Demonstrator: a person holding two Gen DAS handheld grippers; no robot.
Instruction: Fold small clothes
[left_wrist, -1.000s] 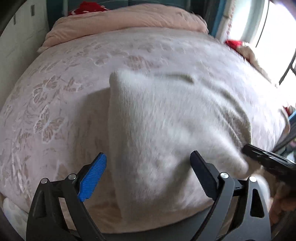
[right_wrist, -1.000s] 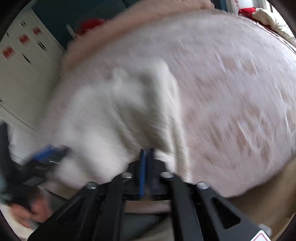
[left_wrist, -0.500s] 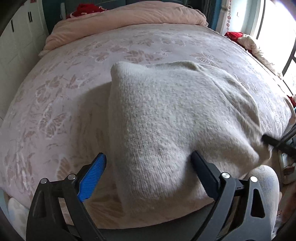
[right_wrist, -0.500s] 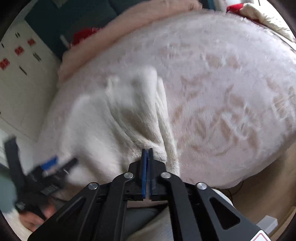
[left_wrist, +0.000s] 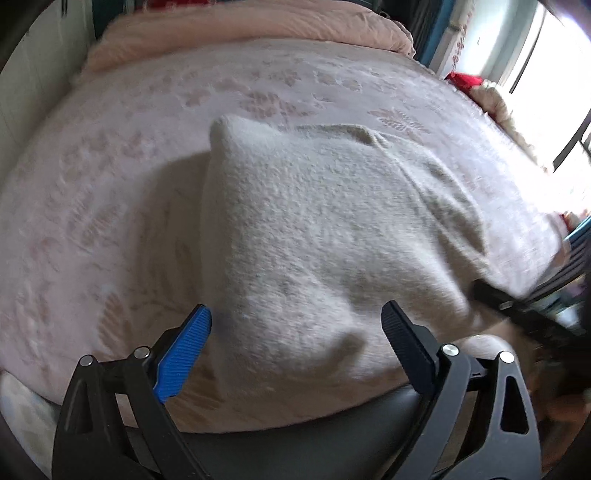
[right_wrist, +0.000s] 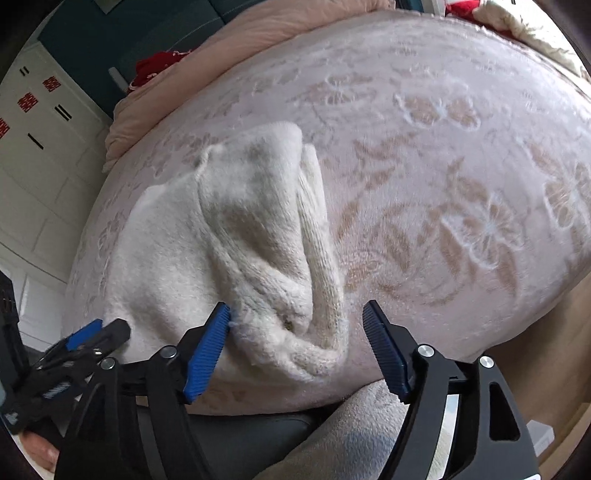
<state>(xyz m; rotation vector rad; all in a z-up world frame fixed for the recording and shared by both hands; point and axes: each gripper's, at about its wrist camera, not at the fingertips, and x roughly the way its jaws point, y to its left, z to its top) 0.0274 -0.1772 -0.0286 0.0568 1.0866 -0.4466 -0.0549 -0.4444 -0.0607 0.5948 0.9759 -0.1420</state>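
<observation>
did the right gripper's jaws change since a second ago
Yes. The right gripper was pinched shut on the near edge of the white knit garment; now its jaws are opening, that edge lying loose between them on the pink bedspread.

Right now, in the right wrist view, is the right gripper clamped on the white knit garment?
No: the right gripper is opening, its pads apart and off the white knit garment.

1. Daylight floods from a blown-out window (left_wrist: 546, 70) right of the bed (left_wrist: 110, 166).
2. A soft shadow falls left of the sweater (left_wrist: 314, 240).
3. Fisheye bending, dark corners, slight motion blur.
</observation>
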